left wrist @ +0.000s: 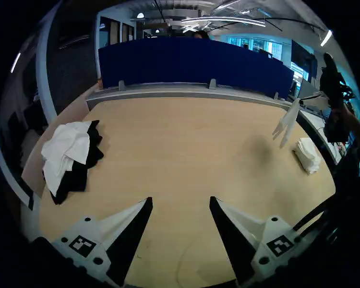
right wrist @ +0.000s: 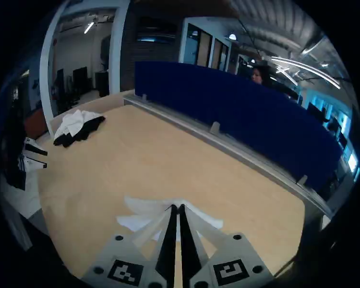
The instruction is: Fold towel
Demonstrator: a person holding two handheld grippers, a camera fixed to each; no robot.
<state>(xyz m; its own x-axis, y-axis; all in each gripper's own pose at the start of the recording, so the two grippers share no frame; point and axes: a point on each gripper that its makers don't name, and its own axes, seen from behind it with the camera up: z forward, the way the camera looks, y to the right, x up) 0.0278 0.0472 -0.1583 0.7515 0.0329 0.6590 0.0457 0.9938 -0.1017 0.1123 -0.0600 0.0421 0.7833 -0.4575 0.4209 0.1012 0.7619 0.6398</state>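
The white towel (right wrist: 140, 207), half hidden behind the right gripper's (right wrist: 177, 206) clenched fingers so any pinch on it cannot be told, lies near the surface's (right wrist: 132, 158) edge; the left gripper's (left wrist: 180, 198) fingers spread wide, holding nothing.

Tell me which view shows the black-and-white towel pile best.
The left gripper view: the towel pile lies close and unblocked, white cloth over black. The right gripper view shows it small, far across the table.

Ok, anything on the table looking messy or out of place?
Only the heap near the table's edge: a white cloth crumpled over a black one, unfolded. The folded white towel by the right gripper looks tidy.
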